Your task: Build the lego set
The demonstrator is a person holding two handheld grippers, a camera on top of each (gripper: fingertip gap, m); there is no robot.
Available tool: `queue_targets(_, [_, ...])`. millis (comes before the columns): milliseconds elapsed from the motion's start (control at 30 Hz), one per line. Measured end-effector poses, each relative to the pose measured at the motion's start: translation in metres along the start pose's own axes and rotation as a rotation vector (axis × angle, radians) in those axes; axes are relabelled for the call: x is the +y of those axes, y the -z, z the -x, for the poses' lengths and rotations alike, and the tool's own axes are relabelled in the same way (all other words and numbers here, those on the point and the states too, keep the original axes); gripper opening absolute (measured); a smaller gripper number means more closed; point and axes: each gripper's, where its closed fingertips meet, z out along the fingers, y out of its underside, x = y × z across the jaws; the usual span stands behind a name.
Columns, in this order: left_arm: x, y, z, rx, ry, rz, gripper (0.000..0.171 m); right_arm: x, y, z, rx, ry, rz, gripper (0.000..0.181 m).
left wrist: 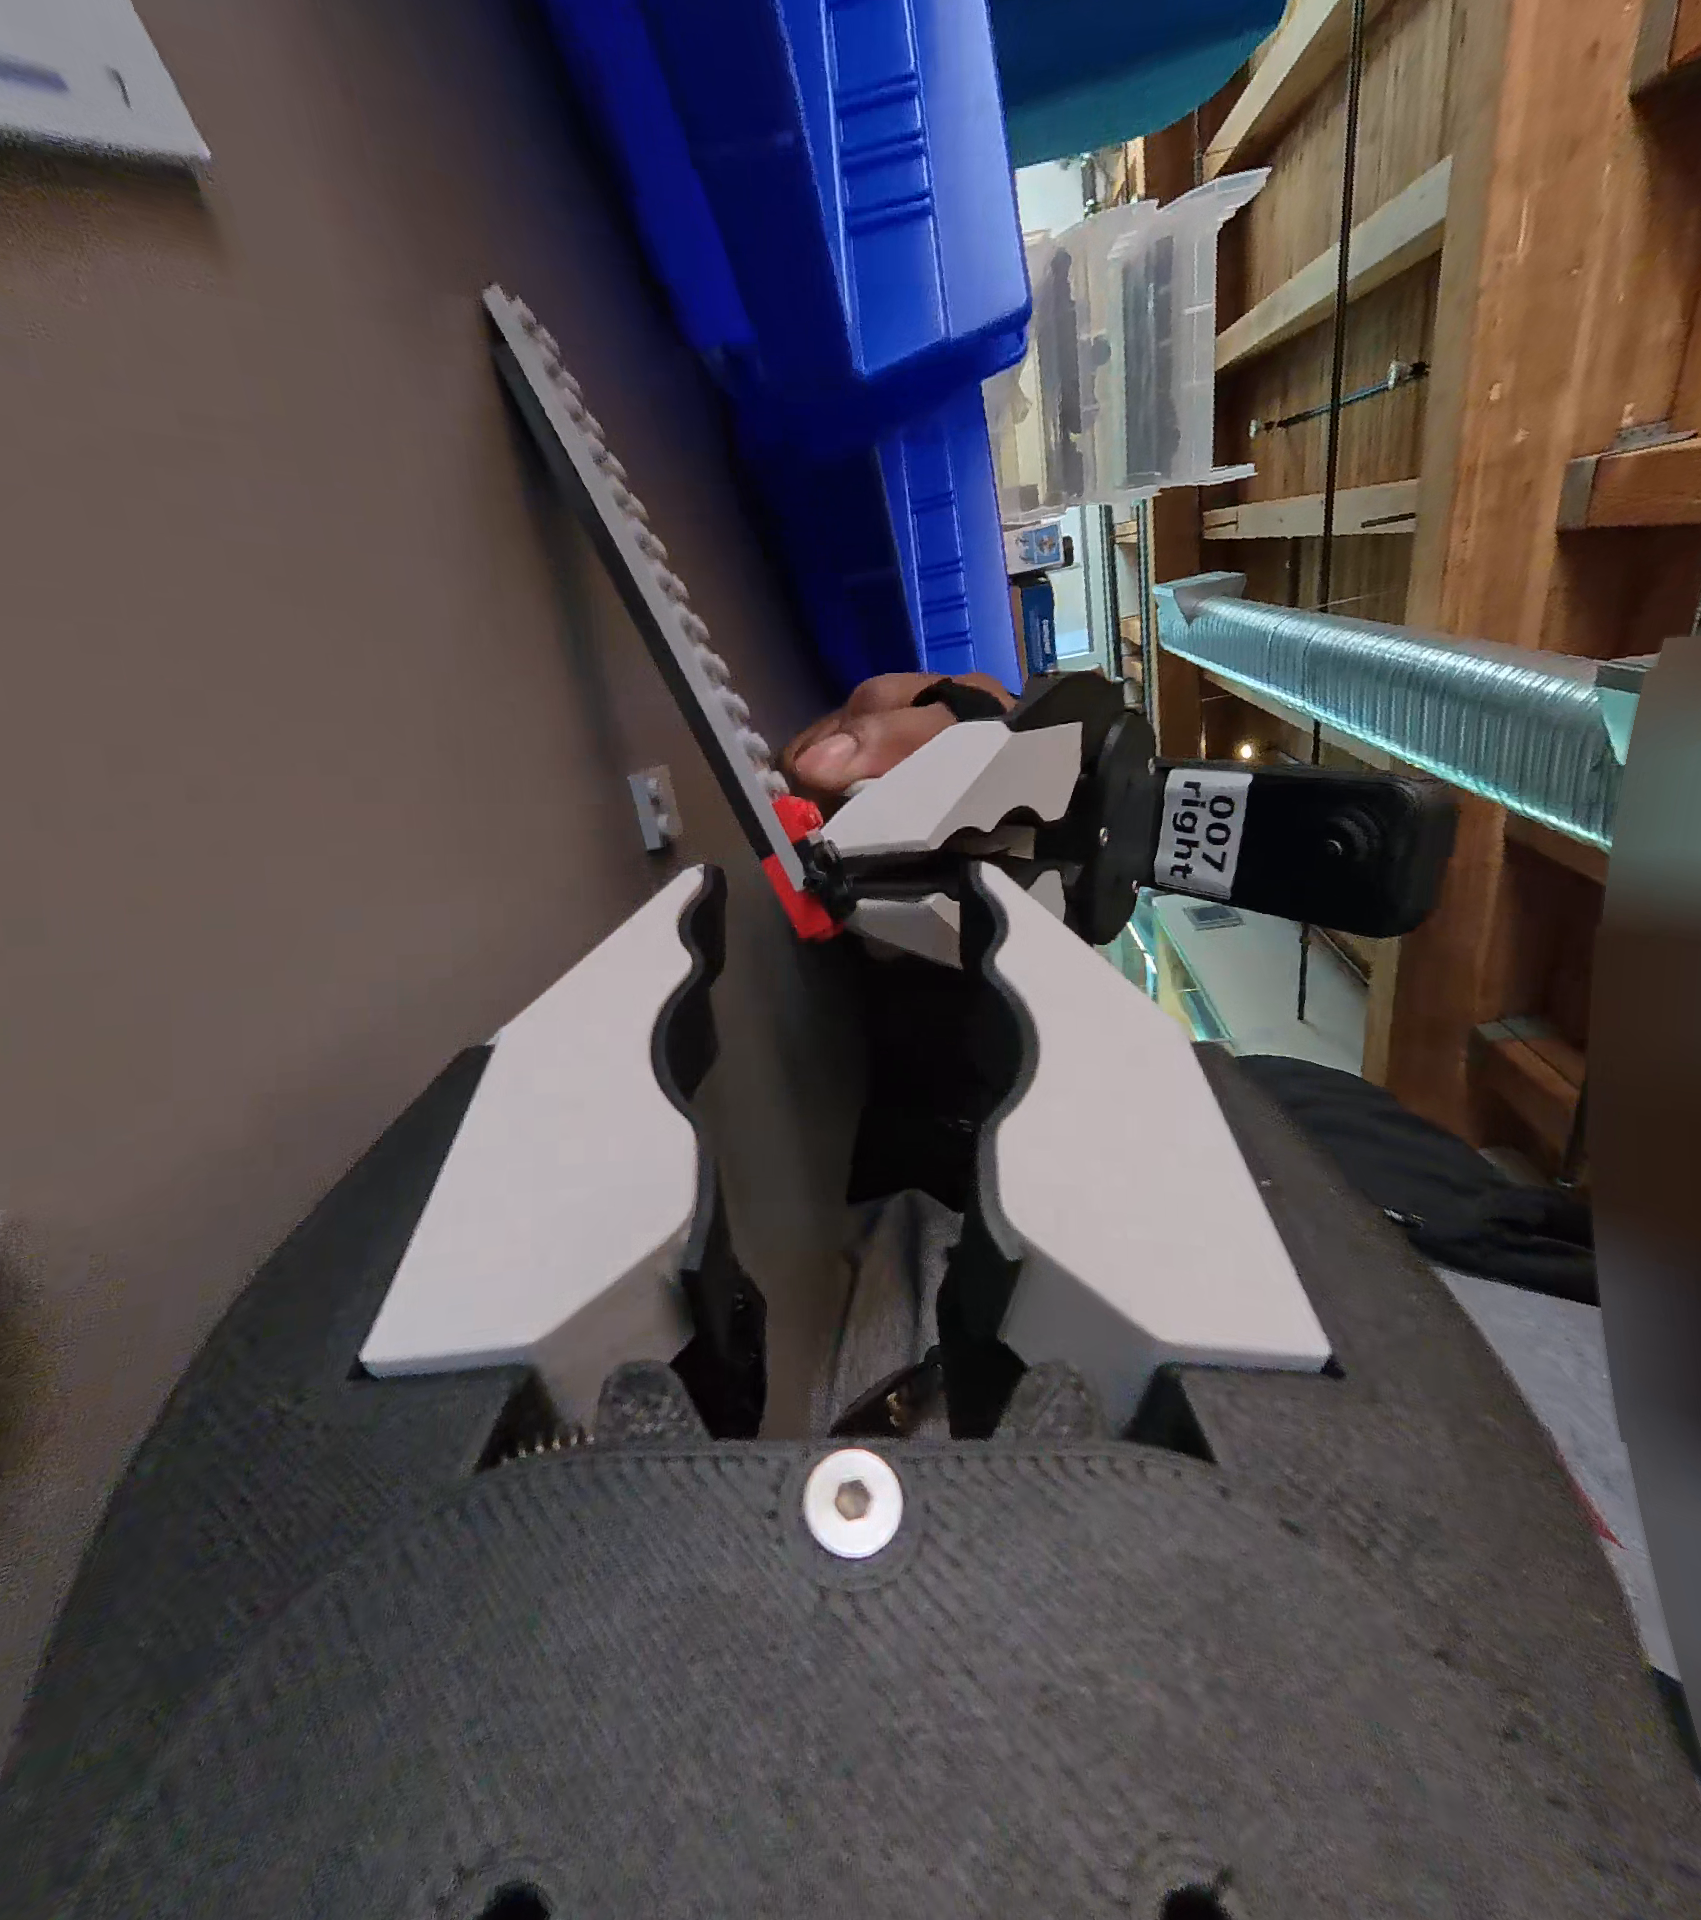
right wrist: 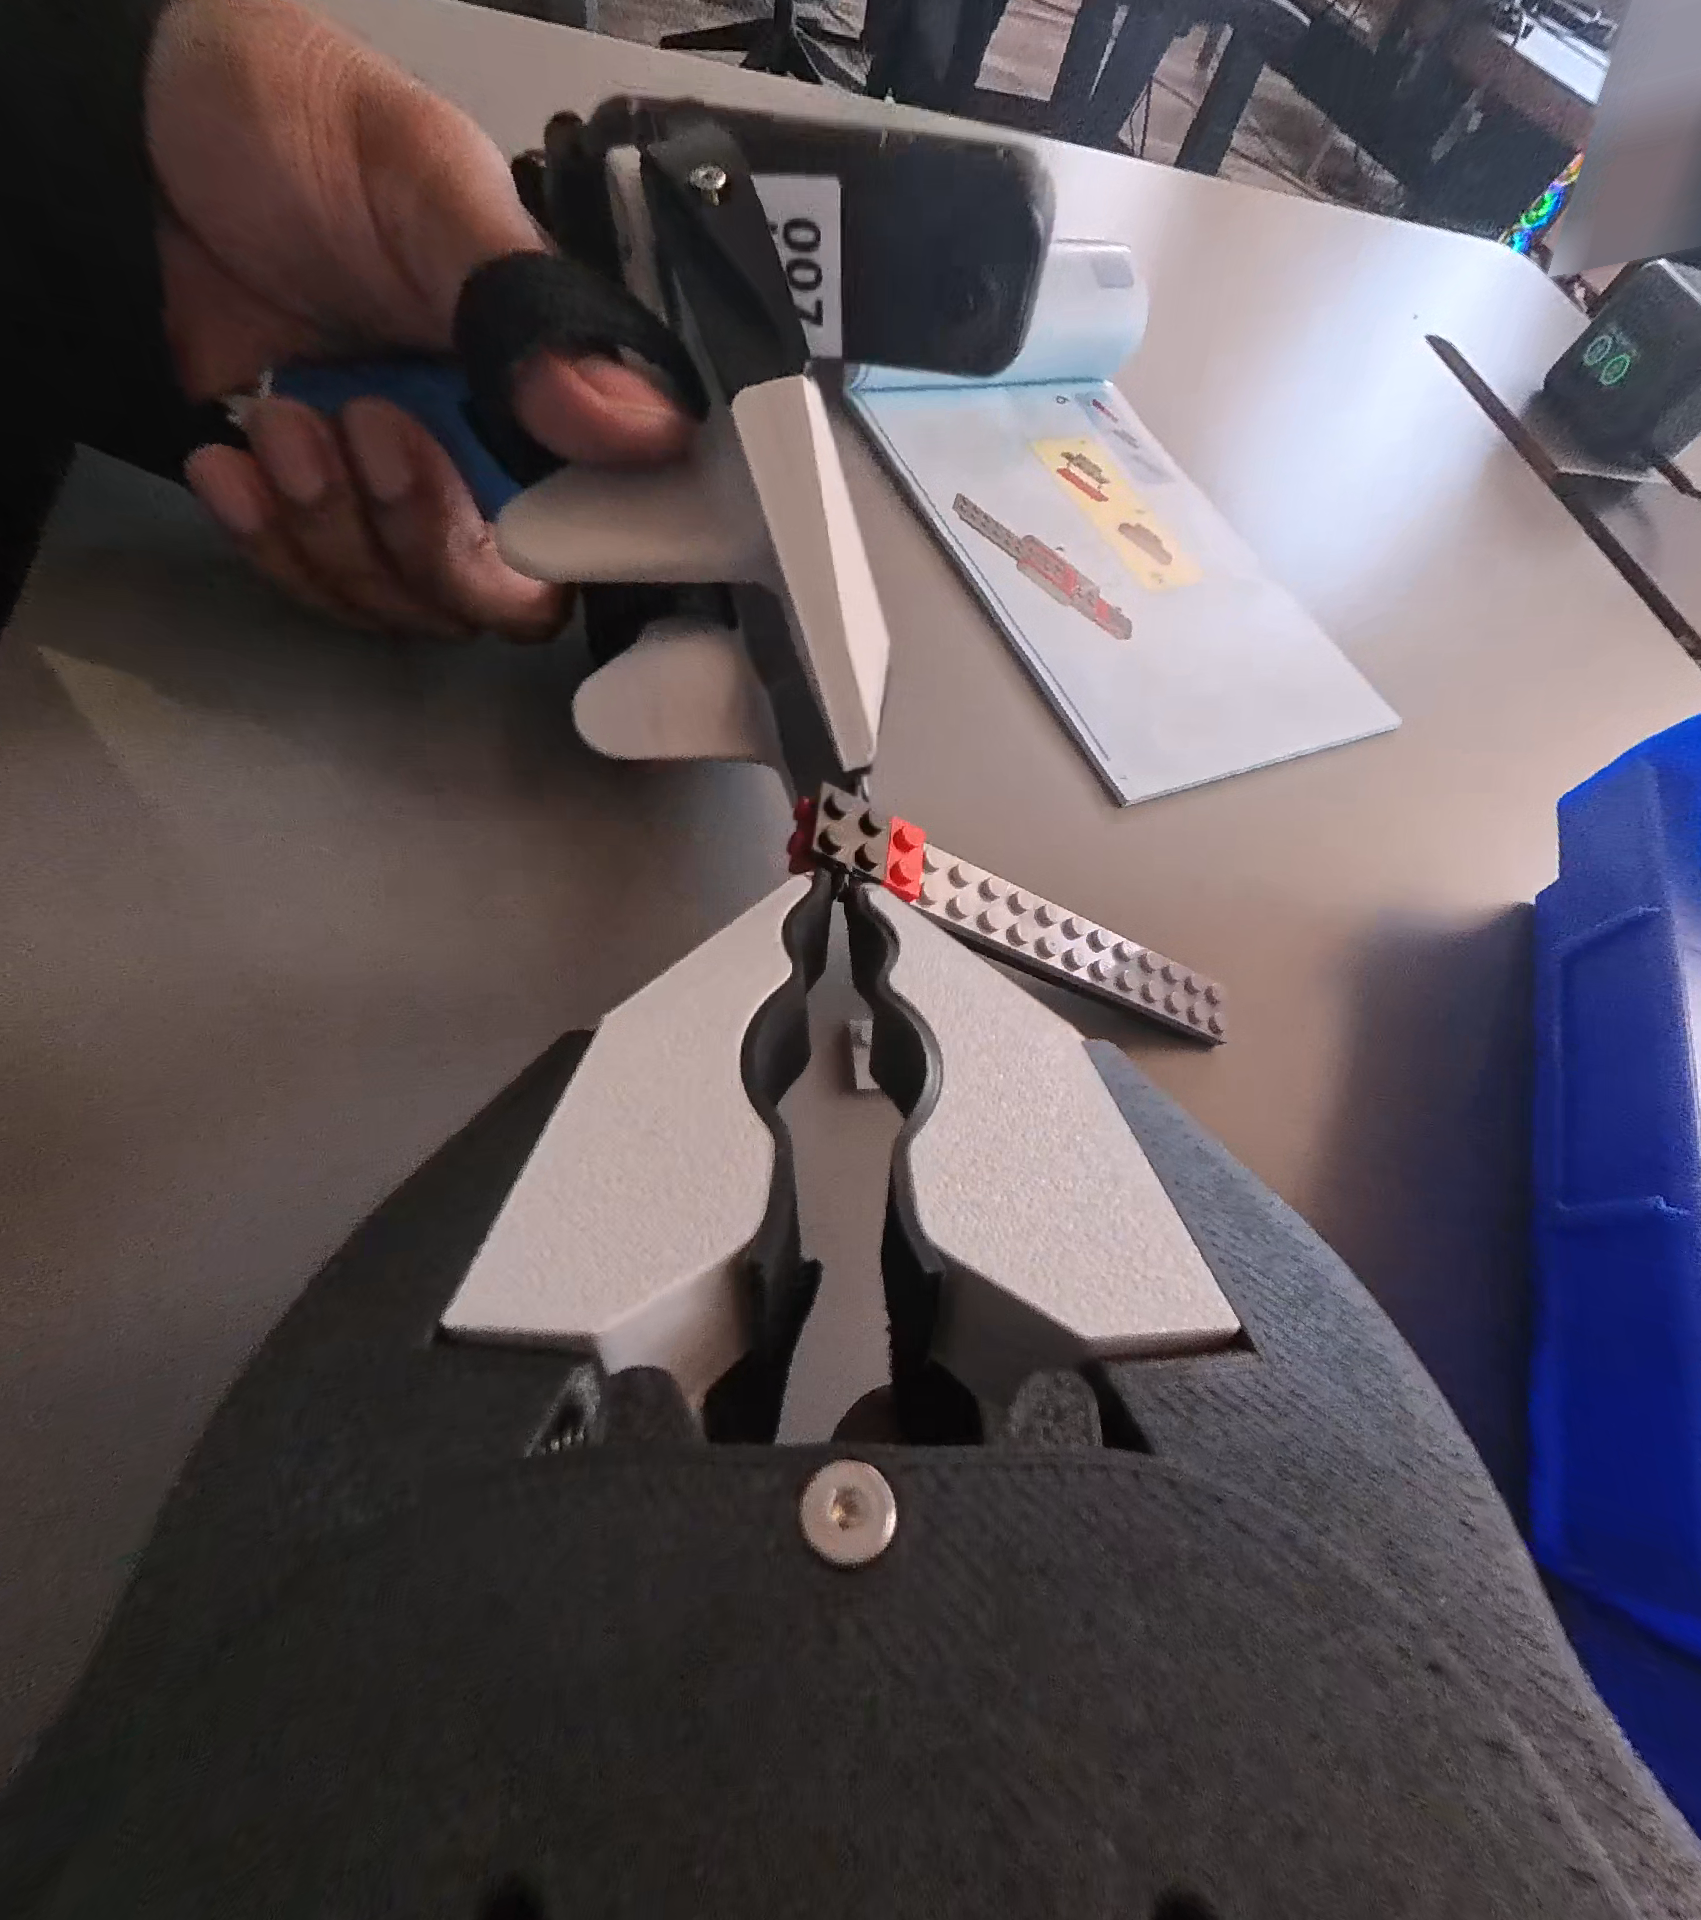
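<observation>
A long grey studded plate (right wrist: 1064, 940) carries a red plate (right wrist: 903, 857) at its near end, with a black two-by-two plate (right wrist: 851, 836) on top. My right gripper (right wrist: 841, 894) is shut on the black plate's edge. In the left wrist view the long plate (left wrist: 638, 551) tilts, its red end (left wrist: 799, 873) raised off the table and held by the right gripper (left wrist: 835, 868). My left gripper (left wrist: 846, 883) is open and empty, its tips just short of the red end. In the right wrist view it (right wrist: 841, 769) points down at the black plate.
A small grey piece (right wrist: 861, 1049) lies on the grey table (right wrist: 306, 935) under the plate. An open instruction booklet (right wrist: 1137, 582) lies beyond. A blue bin (right wrist: 1677, 1143) stands at the right. A black device (right wrist: 1656, 364) sits at the far right edge. Less than 4 cm separates the two grippers' tips.
</observation>
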Motion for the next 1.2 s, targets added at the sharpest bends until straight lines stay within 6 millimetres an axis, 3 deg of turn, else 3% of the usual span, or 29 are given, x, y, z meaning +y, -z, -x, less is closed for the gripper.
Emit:
queue_targets(233, [-0.002,-0.003,-0.002,0.028,0.014,-0.002,0.037,-0.002,0.001,0.01,-0.038,0.059,-0.017,0.006])
queue_targets(400, [-0.006,-0.002,-0.008,0.054,-0.02,-0.03,0.011,-0.009,0.004,0.012,-0.038,0.089,-0.053,0.006])
queue_targets(1200, [-0.011,0.004,-0.028,0.142,-0.153,-0.084,0.014,-0.021,0.009,-0.001,0.075,0.128,-0.11,0.006])
